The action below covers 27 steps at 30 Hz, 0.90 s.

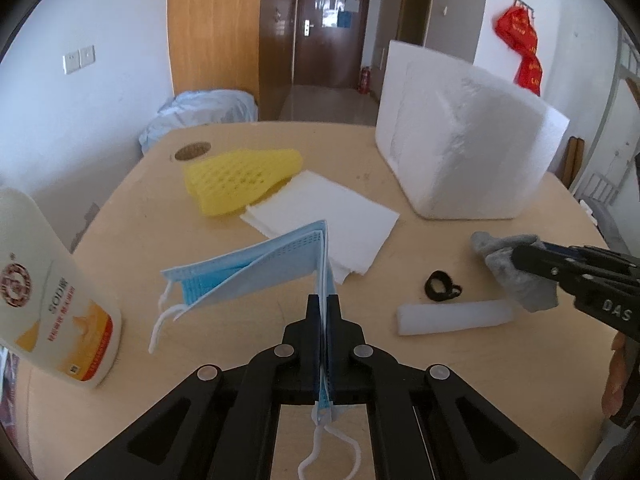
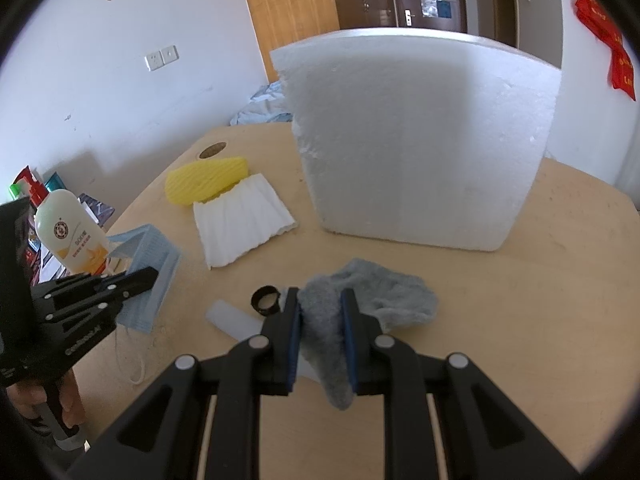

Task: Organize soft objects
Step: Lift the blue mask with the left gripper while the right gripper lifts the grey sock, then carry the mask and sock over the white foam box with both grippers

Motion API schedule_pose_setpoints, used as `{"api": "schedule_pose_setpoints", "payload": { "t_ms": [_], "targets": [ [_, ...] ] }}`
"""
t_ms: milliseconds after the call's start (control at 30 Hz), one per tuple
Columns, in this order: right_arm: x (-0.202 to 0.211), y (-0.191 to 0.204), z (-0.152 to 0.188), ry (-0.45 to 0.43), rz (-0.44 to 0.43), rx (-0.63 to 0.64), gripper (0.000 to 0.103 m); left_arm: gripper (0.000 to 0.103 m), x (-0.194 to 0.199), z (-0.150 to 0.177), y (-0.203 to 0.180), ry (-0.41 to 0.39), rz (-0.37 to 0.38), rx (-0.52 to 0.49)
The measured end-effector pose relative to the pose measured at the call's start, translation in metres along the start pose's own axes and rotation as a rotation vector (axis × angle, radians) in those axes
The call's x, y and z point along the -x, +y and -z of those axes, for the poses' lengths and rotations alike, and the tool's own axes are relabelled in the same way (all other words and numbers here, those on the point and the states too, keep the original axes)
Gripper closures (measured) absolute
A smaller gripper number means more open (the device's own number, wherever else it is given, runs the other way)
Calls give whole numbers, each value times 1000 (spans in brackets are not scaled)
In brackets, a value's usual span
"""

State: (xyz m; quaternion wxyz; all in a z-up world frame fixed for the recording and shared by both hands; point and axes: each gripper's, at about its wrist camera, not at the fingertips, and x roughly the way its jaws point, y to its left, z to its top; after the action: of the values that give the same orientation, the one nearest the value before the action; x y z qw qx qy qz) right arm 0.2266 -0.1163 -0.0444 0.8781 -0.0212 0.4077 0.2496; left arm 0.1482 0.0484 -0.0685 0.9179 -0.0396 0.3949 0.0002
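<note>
Between the left gripper's (image 1: 324, 300) jaws, blue mask (image 1: 256, 264), pinched.

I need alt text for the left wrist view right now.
The left gripper is shut on a blue mask above a tan table. At the right, the right gripper holds a grey cloth. Behind lie a white sheet, yellow foam net and foam box.

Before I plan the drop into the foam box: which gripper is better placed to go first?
Right, likely. The right gripper, clamping the grey cloth, faces the foam box closely; the left gripper, holding the face mask, sits farther away.
</note>
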Motion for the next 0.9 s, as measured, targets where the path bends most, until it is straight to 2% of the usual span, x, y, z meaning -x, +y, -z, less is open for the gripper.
{"api": "schedule_pose_setpoints", "payload": {
  "t_ms": [433,900],
  "targets": [
    [23,5,1,-45,-3,14,80,102,34,-6,-7,-71,7,-12],
    [81,11,8,-148,21,21,80,102,72,-6,-26,-138,24,-32]
  ]
}}
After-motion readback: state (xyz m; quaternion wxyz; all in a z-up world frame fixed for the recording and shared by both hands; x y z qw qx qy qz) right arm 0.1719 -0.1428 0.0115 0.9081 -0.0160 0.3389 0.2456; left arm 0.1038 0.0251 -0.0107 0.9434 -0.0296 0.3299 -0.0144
